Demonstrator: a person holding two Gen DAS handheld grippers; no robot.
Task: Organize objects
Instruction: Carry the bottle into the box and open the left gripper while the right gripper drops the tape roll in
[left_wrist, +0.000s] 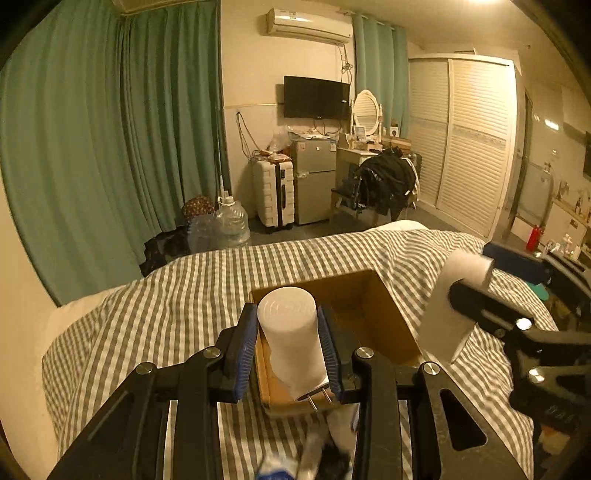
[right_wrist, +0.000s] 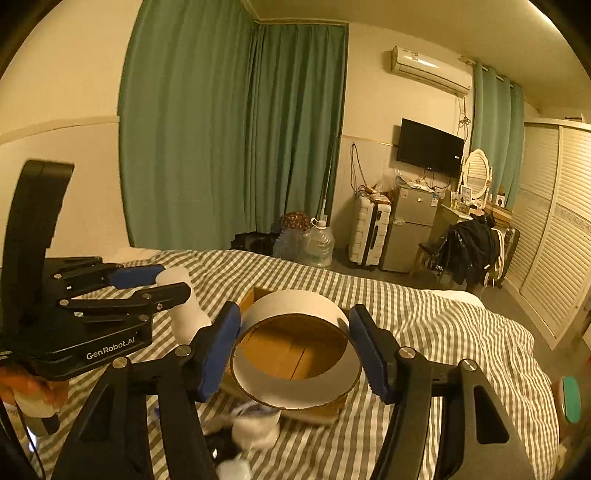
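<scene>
My left gripper (left_wrist: 287, 341) is shut on a white cylindrical plug adapter (left_wrist: 291, 339), its metal prongs toward the camera, held over the near end of an open cardboard box (left_wrist: 373, 317) on the bed. My right gripper (right_wrist: 293, 345) is shut on a wide white tape roll (right_wrist: 299, 384), held over the same box (right_wrist: 291, 350), whose floor shows through the roll's hole. In the left wrist view the right gripper (left_wrist: 458, 288) and its roll (left_wrist: 448, 314) are at the right of the box. In the right wrist view the left gripper (right_wrist: 168, 282) is at the left with the adapter (right_wrist: 184, 314).
The box lies on a bed with a grey-and-white striped cover (left_wrist: 177, 295). Loose white and dark items (right_wrist: 243, 428) lie on the cover in front of the box. Beyond the bed stand water jugs (left_wrist: 231, 223), a white suitcase (left_wrist: 273, 194) and a small fridge (left_wrist: 316, 181).
</scene>
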